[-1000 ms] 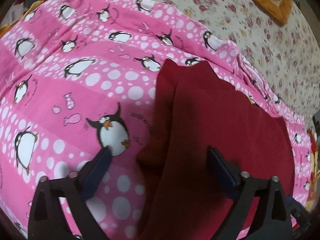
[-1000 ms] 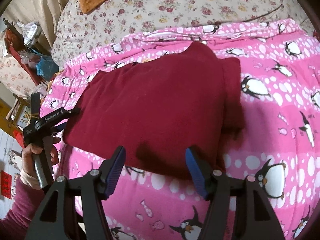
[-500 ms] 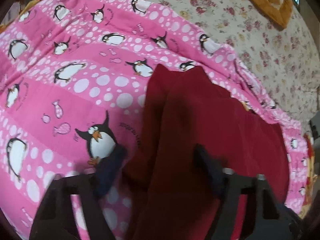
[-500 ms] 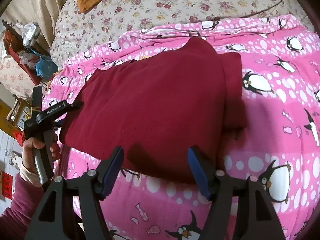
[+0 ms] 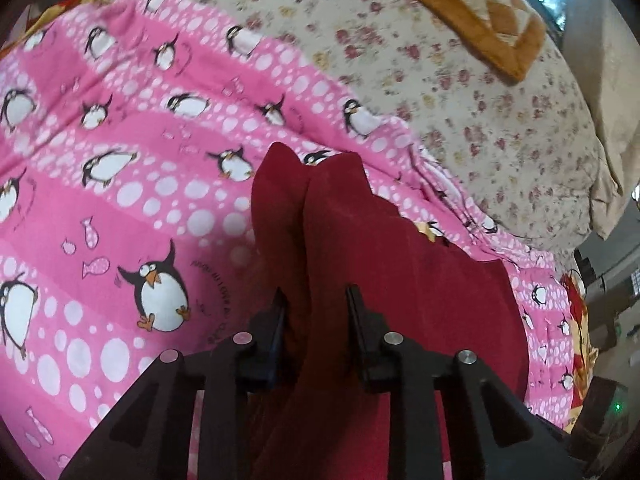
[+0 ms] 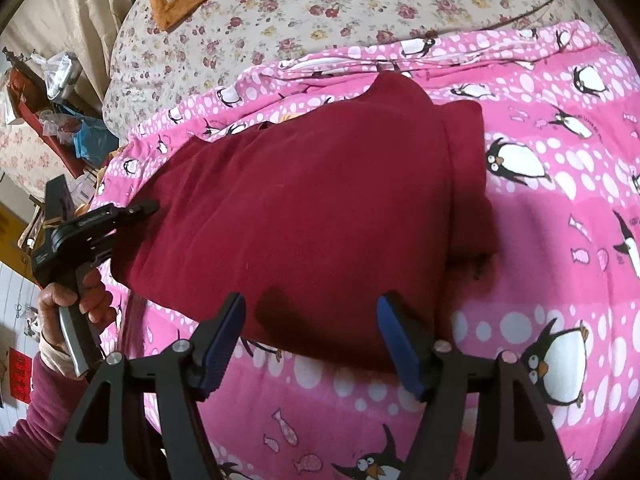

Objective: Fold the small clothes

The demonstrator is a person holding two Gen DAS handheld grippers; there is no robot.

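A dark red garment (image 6: 312,208) lies folded on the pink penguin blanket (image 6: 560,272); it also shows in the left wrist view (image 5: 400,272). My left gripper (image 5: 316,300) is shut on the garment's near edge, with a ridge of cloth between its fingers. In the right wrist view the left gripper (image 6: 144,210) touches the garment's left edge, held by a hand. My right gripper (image 6: 312,312) is open and empty, its blue pads (image 6: 394,340) just above the garment's near edge.
A floral quilt (image 6: 320,12) lies behind the blanket, with an orange patterned cushion (image 5: 472,12) on it. Cluttered shelves with bags (image 6: 52,112) stand off the bed's left side. Pink blanket (image 5: 120,200) spreads left of the garment.
My left gripper has moved onto the garment's edge and closed on it. My right gripper has stayed open, edging slightly closer to the garment.
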